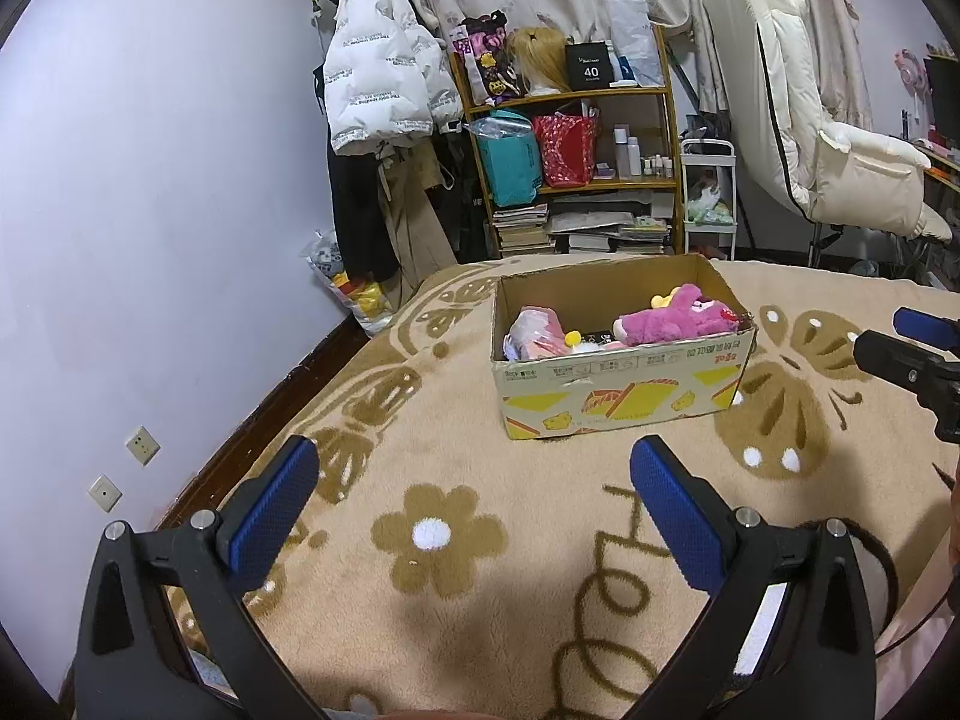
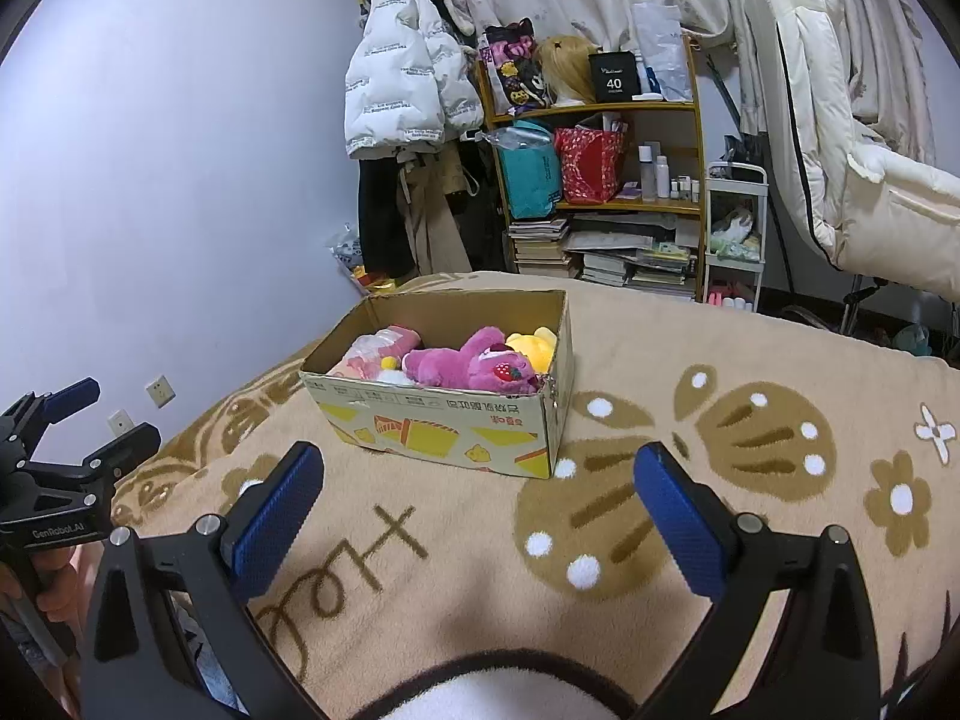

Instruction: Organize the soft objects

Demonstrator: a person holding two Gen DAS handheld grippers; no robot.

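While both grippers hang wide open and empty over the blanket point(image 1: 480, 600), the cardboard box point(image 1: 624, 381) lies ahead of them, its long side facing them, with the pink plush bear point(image 2: 468, 363) lying lengthwise inside. From the left gripper point(image 1: 474, 480) the box sits ahead and slightly right; from the right gripper point(image 2: 480, 486) slightly left, neither clearly nearer.

Plush toys point(image 1: 678, 318) in box point(image 1: 624, 387) on blanket point(image 1: 480, 540)
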